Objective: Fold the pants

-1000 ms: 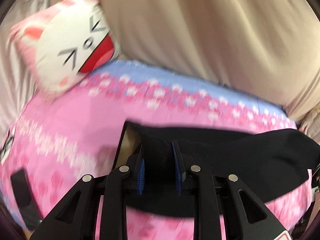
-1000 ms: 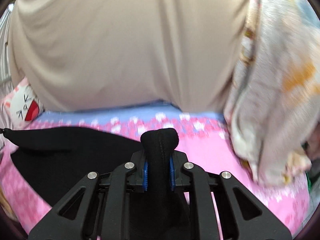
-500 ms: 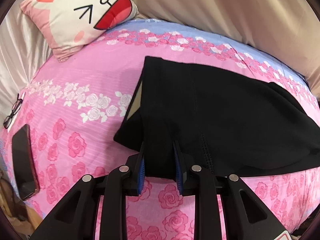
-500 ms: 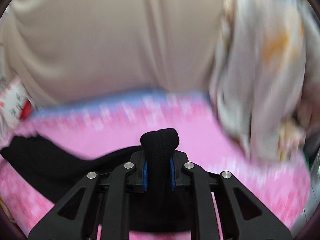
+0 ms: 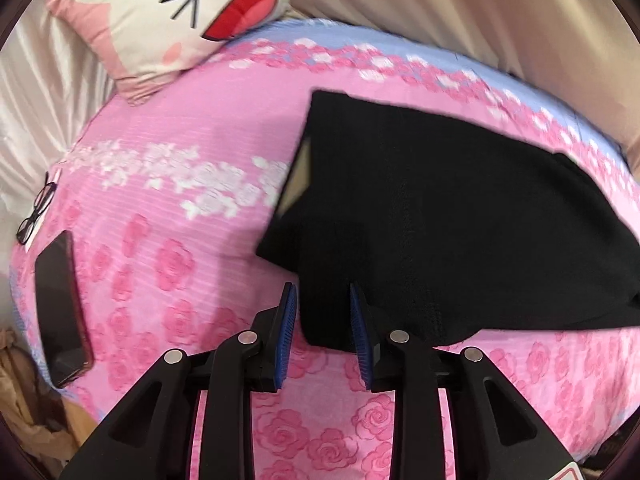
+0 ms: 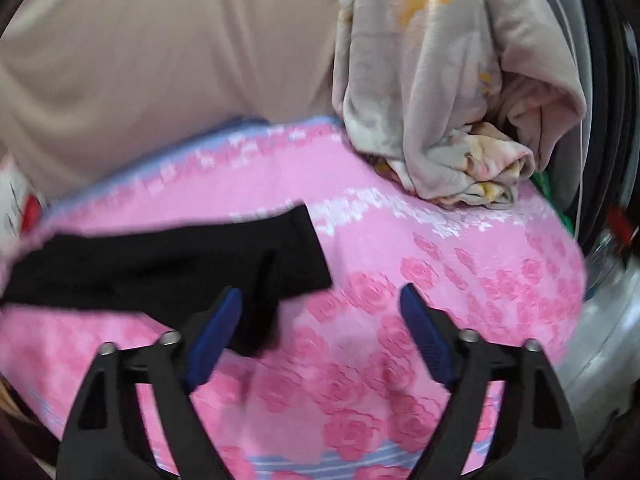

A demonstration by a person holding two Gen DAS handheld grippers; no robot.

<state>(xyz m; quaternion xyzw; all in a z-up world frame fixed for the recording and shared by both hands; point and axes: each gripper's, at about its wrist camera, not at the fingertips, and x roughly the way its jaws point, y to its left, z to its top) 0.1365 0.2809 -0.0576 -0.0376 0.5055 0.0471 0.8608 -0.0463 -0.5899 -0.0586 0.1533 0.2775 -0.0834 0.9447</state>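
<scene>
Black pants (image 5: 440, 208) lie lengthwise across the bed (image 5: 168, 248); left gripper (image 5: 322, 334), opening, straddles their near edge; right gripper (image 6: 320, 336), opening, holds nothing.

No text, label, brand or number can be read on anything in either view.

Right tool (image 6: 322, 312) released pants (image 6: 168, 264); left tool (image 5: 322, 312) jaws opening.

Pants (image 5: 448, 216) black; bedsheet (image 5: 192, 264) pink, rose-patterned, blue border; cushion (image 5: 168, 16) white-pink cartoon face; phone (image 5: 60, 304) black.
</scene>
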